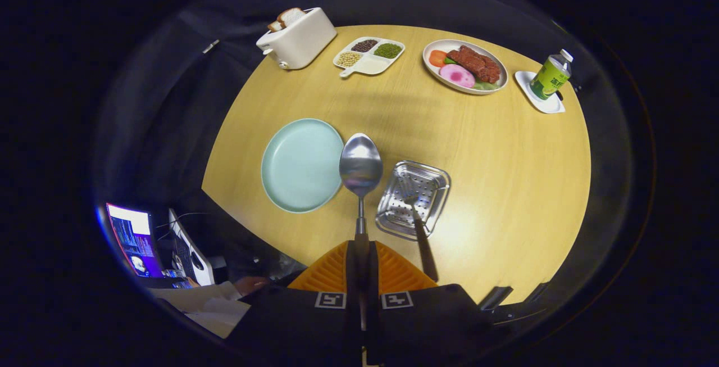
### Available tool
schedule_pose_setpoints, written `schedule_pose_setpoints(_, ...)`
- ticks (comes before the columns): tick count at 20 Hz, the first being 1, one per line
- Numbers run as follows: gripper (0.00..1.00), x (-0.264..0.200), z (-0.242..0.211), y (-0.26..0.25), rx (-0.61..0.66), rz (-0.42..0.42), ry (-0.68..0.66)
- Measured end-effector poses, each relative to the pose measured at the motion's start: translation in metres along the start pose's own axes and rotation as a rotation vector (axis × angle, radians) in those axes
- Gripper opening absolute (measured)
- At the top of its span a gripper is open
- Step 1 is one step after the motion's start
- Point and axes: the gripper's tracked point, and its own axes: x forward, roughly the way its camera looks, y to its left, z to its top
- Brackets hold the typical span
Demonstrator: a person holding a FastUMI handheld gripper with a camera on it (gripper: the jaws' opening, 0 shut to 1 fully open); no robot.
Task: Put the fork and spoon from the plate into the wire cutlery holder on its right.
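My gripper (360, 246) is shut on the handle of a metal spoon (360, 166), held high over the round wooden table (494, 176). The spoon's bowl points ahead and hangs between the pale green plate (300, 164) on the left and the perforated metal cutlery holder (413, 198) on the right. The plate lies bare. A fork (418, 226) rests in the holder, its tines inside and its dark handle sticking out over the near rim toward my fingers.
At the table's far side stand a white toaster (297, 38) with bread, a divided dish of beans (368, 55), a plate of meat and vegetables (465, 66) and a green bottle (551, 77) on a white coaster. Screens (135, 238) and a person's hand (250, 284) lie lower left.
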Motion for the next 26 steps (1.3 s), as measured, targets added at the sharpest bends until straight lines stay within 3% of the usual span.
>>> schedule_pose_setpoints(6,0.08,-0.002,-0.010,-0.037,0.051,0.002,0.170)
schedule_pose_setpoints(10,0.08,0.005,-0.020,-0.034,0.040,0.043,0.301)
schedule_pose_setpoints(21,0.09,0.017,-0.014,-0.034,0.099,0.035,0.402)
schedule_pose_setpoints(25,0.18,0.010,-0.012,-0.028,0.110,0.052,0.404)
schedule_pose_setpoints(26,0.25,0.008,-0.010,-0.027,0.116,0.056,0.391)
